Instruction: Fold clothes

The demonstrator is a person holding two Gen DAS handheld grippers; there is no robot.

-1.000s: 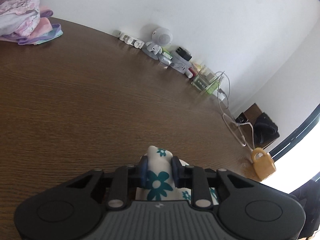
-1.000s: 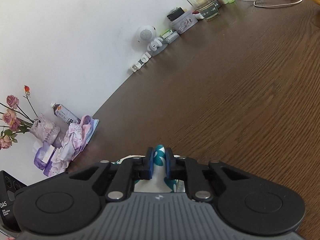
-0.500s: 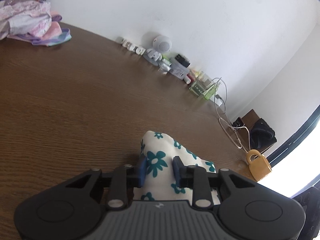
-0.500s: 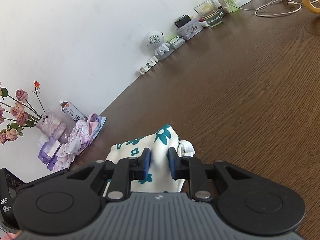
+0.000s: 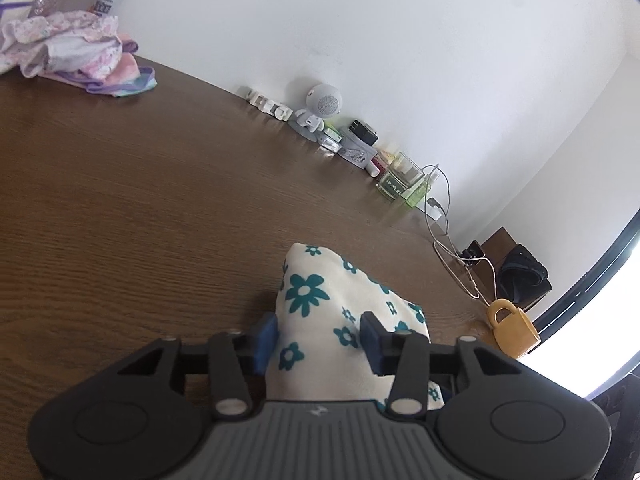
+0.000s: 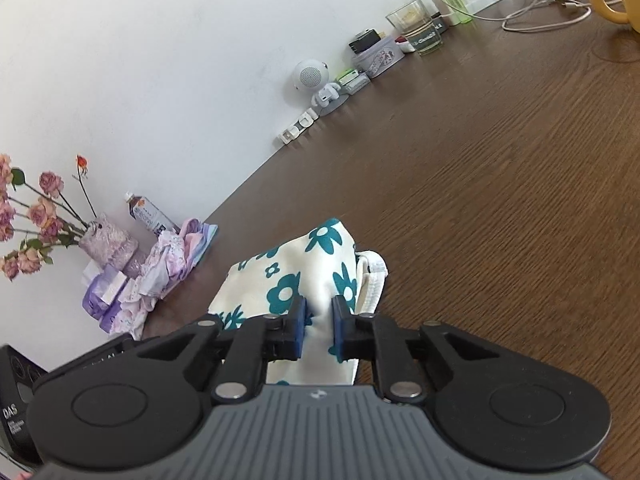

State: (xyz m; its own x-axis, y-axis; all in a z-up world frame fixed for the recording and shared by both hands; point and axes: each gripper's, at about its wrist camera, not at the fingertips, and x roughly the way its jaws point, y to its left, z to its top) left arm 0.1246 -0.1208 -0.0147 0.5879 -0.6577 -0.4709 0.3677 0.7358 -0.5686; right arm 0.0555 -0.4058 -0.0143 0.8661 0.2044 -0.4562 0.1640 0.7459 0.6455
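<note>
Two grippers bracket one garment: a cream cloth printed with teal flowers [image 5: 320, 312], lying on the brown wooden table [image 5: 120, 208] directly ahead of and beneath both tools. It looks light, thin and limp, the kind of fabric that sags, creases wherever it is pinched and slides easily on smooth wood, so I judge the best holds to be at corners or along a hemmed edge, where the doubled layers give the pads something to bite. Ahead of the left gripper [image 5: 318, 338] the cloth runs forward to a blunt folded corner; its jaws are opening, the fabric lies between the blue pads, and they appear to stand clear of it rather than pinching. The right gripper [image 6: 319, 328] has its jaws opening too, though narrower, with a ridge of cloth passing between them; whether the pads are touching it is hard to tell, but they look slightly apart from it. Just to that gripper's right, a white ribbed band [image 6: 372, 276] peeks from under the floral layer.
</note>
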